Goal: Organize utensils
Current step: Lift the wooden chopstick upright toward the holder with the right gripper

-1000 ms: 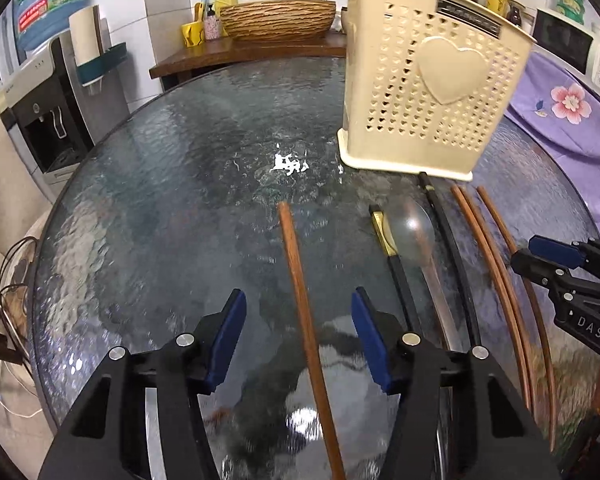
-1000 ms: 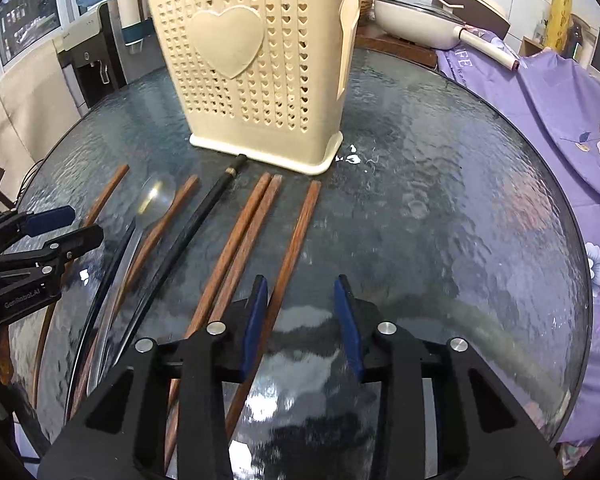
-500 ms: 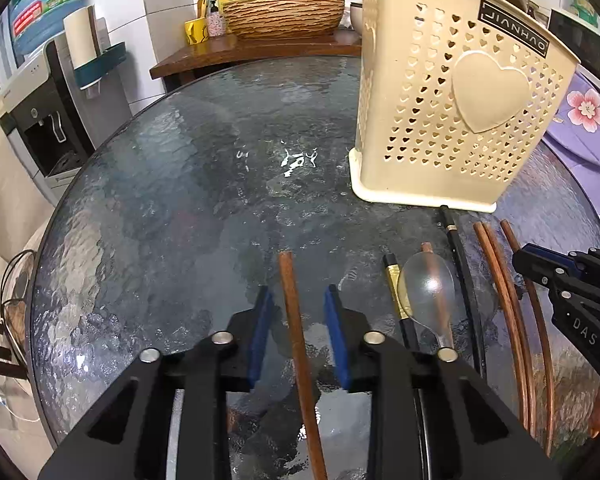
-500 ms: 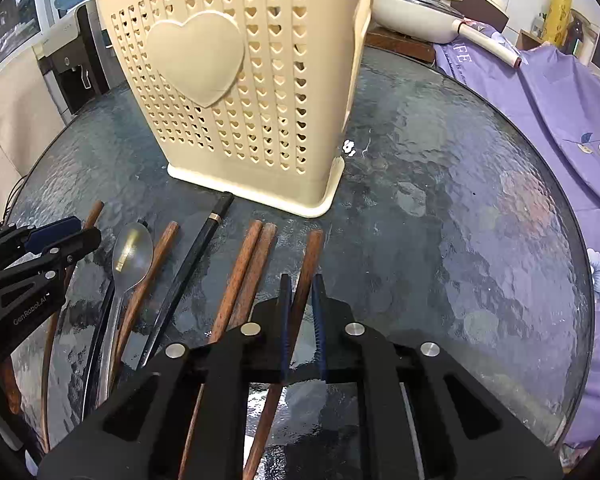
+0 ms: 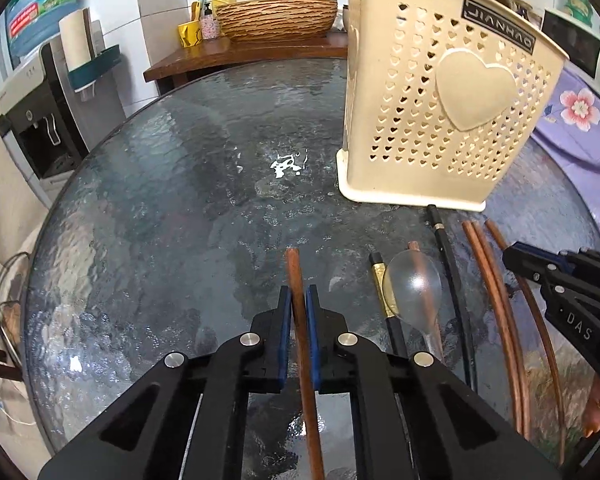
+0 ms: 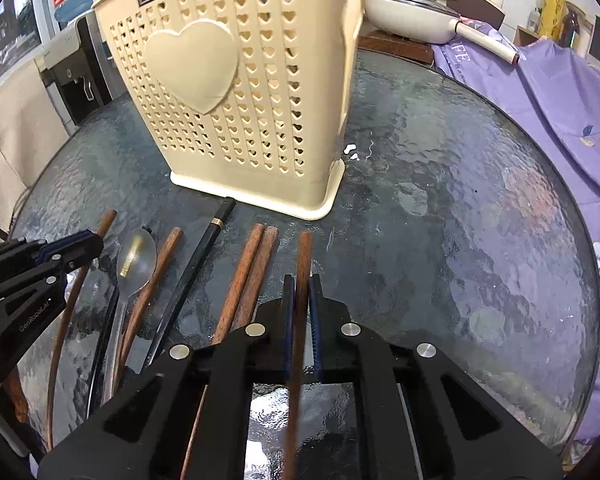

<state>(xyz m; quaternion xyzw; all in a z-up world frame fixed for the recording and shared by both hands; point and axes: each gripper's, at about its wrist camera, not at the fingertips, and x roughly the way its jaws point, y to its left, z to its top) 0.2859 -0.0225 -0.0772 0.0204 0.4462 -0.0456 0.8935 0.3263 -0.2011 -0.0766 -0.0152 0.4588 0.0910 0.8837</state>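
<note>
On the round bumpy glass table [image 5: 148, 208], each gripper pinched one brown wooden chopstick, ready for the cream plastic holder [image 5: 440, 120]: left gripper [image 5: 296, 308], right gripper [image 6: 302, 296].

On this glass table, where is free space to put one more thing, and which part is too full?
Bare glass table lies left of the cream basket and of the left tool, out to the rim. More bare glass lies right of the basket and of the right tool, toward the purple cloth. The strip before the basket is crowded with chopsticks and the spoon.
</note>
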